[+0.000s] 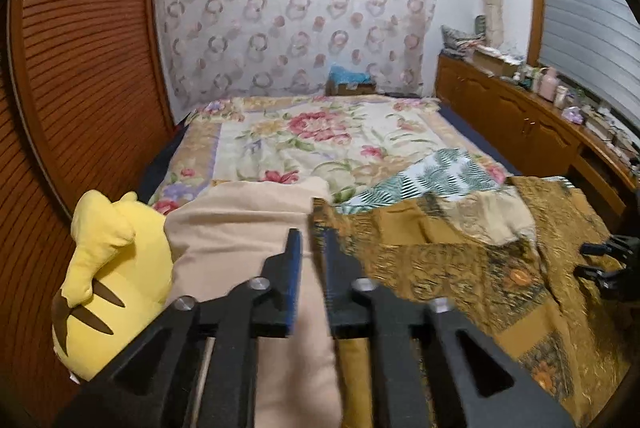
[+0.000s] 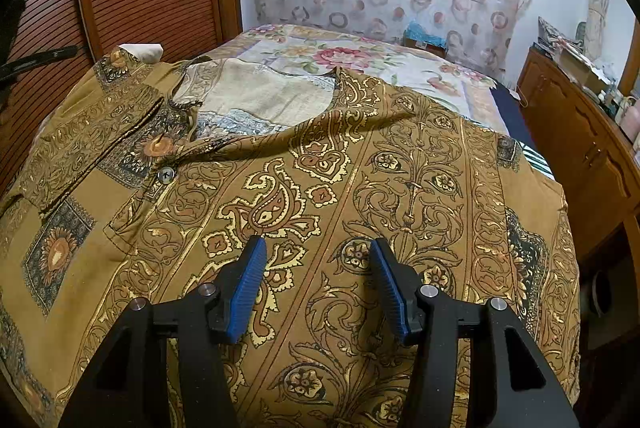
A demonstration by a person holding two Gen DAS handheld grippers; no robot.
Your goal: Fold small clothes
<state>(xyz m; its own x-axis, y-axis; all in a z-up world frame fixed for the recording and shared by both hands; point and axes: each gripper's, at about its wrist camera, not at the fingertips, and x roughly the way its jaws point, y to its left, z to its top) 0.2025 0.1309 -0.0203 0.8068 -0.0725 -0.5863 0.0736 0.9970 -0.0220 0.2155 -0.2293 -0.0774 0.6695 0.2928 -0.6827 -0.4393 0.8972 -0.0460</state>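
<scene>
A mustard paisley button-up shirt (image 2: 360, 156) lies spread over the bed, its pale inner collar facing up at the far side. My right gripper (image 2: 318, 248) hovers open just above the shirt's front, blue pads apart with nothing between them. In the left wrist view the shirt (image 1: 460, 260) lies to the right and a beige cloth (image 1: 240, 228) sits straight ahead. My left gripper (image 1: 310, 234) stands over the beige cloth by the shirt's left edge. A narrow gap shows between its jaws and no fabric is pinched. The right gripper's black fingers (image 1: 604, 264) show at the far right.
A yellow plush toy (image 1: 112, 268) rests at the left beside the beige cloth. A green leaf-print garment (image 1: 440, 176) lies beyond the shirt on the floral blanket (image 1: 320, 136). A louvred wooden door (image 1: 80, 68) stands left, and a cluttered wooden cabinet (image 1: 520, 124) lines the right.
</scene>
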